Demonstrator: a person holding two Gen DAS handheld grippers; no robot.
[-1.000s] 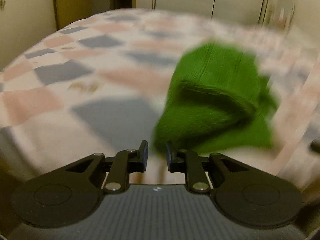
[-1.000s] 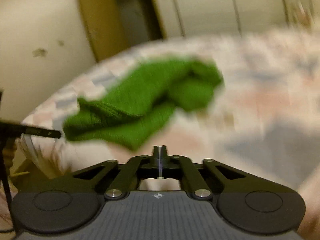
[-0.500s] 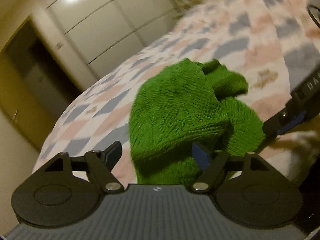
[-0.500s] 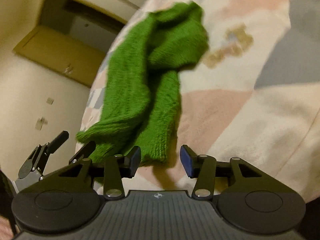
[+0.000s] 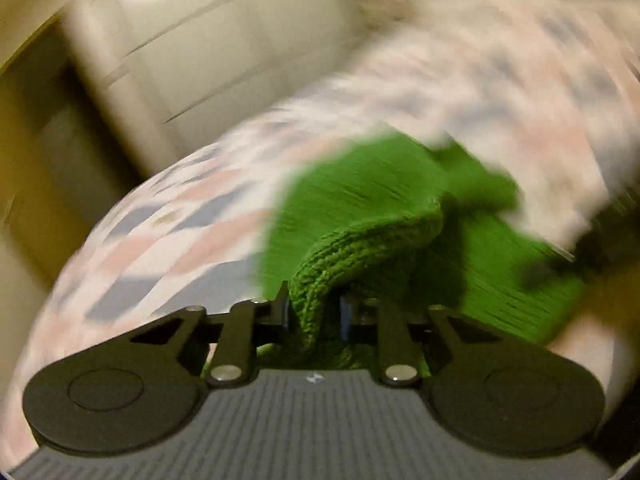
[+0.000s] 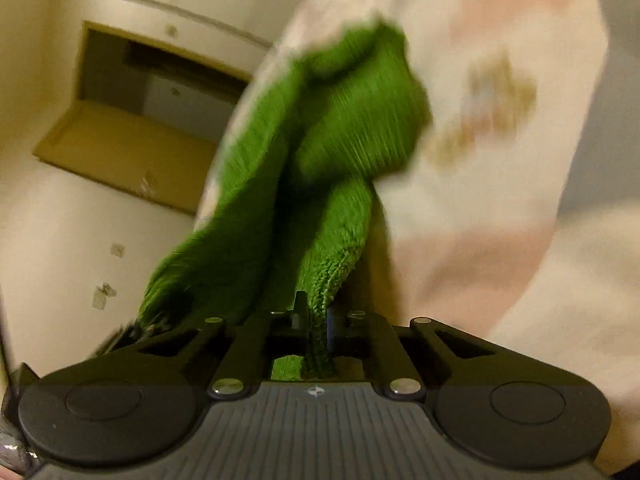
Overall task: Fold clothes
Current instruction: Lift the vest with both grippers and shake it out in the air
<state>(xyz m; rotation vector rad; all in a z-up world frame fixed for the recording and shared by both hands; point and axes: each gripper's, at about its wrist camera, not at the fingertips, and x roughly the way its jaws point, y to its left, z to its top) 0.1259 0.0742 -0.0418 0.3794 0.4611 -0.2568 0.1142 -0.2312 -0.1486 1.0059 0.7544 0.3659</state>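
My left gripper (image 5: 314, 314) has its jaws pinched on a thick ribbed edge of the green knitted sweater (image 5: 384, 208), the knit bunched between the two fingers; the rest of the sweater trails away from that pinch across the checked bedspread (image 5: 192, 216), which is pink, grey and white; beyond the bedspread stand pale wardrobe doors (image 5: 224, 60), all blurred. My right gripper (image 6: 316, 316) has its jaws pressed on another knitted edge of the sweater (image 6: 344, 120); from that grip the fabric stretches up and away in two twisted folds, lifted off the bedspread (image 6: 500, 200) near my fingers; left of the sweater I see a wall and a brown doorway (image 6: 132, 148).
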